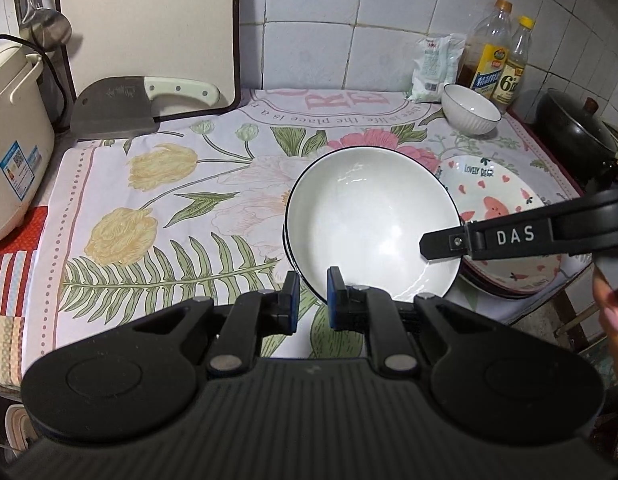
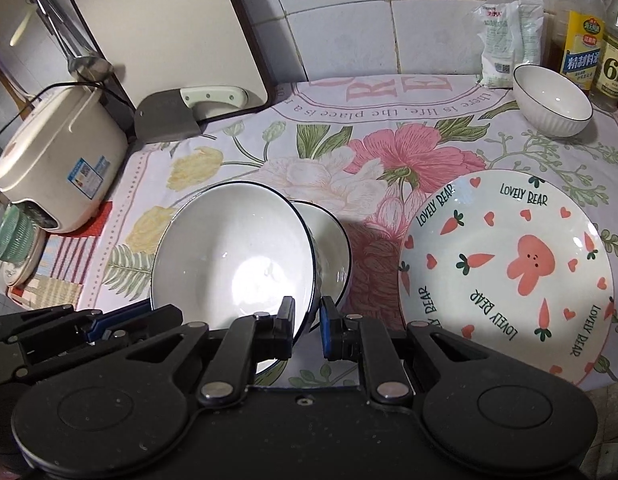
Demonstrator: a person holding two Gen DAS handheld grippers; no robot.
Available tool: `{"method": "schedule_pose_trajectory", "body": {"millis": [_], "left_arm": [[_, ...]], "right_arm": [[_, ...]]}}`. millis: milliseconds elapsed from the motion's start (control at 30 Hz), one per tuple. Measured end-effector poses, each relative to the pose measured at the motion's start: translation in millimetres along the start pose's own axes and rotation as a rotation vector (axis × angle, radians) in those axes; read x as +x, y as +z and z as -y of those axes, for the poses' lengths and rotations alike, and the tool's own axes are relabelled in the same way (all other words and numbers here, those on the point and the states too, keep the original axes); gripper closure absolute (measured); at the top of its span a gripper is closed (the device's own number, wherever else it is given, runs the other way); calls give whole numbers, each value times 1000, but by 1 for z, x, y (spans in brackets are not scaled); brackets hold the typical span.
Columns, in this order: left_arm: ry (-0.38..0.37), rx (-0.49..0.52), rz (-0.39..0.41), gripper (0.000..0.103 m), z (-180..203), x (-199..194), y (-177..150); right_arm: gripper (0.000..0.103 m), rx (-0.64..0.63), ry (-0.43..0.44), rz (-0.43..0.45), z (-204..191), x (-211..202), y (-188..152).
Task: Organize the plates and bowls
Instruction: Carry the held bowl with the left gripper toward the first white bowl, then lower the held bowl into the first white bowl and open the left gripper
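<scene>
A large white bowl with a dark rim (image 1: 369, 224) is tilted over a second white bowl (image 2: 329, 256) on the floral cloth. My left gripper (image 1: 312, 300) is narrowly open with the large bowl's near rim between its pads. My right gripper (image 2: 307, 332) straddles the same bowl's (image 2: 233, 256) right rim, its left finger inside the bowl; whether it pinches the rim is unclear. Its finger also shows in the left wrist view (image 1: 445, 242). A carrot-and-rabbit plate (image 2: 509, 272) lies to the right, on a stack in the left wrist view (image 1: 505, 208). A small ribbed white bowl (image 2: 553, 106) stands at the back right.
A cleaver (image 1: 113, 110) leans at a white cutting board (image 1: 149, 28) at the back left. A rice cooker (image 1: 13, 136) stands at the left edge. Two sauce bottles (image 1: 497, 64) and a white packet (image 1: 435, 68) line the tiled wall. A dark pot (image 1: 573, 132) sits far right.
</scene>
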State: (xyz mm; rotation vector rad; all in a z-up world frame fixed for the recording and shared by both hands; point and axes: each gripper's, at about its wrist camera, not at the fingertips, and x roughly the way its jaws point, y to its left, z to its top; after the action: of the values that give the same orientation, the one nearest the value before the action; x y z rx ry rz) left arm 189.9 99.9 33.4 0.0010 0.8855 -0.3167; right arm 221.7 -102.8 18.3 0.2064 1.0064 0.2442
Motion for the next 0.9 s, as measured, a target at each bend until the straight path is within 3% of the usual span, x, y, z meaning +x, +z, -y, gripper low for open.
{"method": "schedule_pose_trajectory", "body": {"millis": [533,900], "left_arm": [[-5,7,-43,91,-7,35,10],[-30,-14,-50,88,-8,50,1]], "right_arm": [[86,-66,-77,-2,-4,30,11],[82,-225,-146,59,-14,31,0]]}}
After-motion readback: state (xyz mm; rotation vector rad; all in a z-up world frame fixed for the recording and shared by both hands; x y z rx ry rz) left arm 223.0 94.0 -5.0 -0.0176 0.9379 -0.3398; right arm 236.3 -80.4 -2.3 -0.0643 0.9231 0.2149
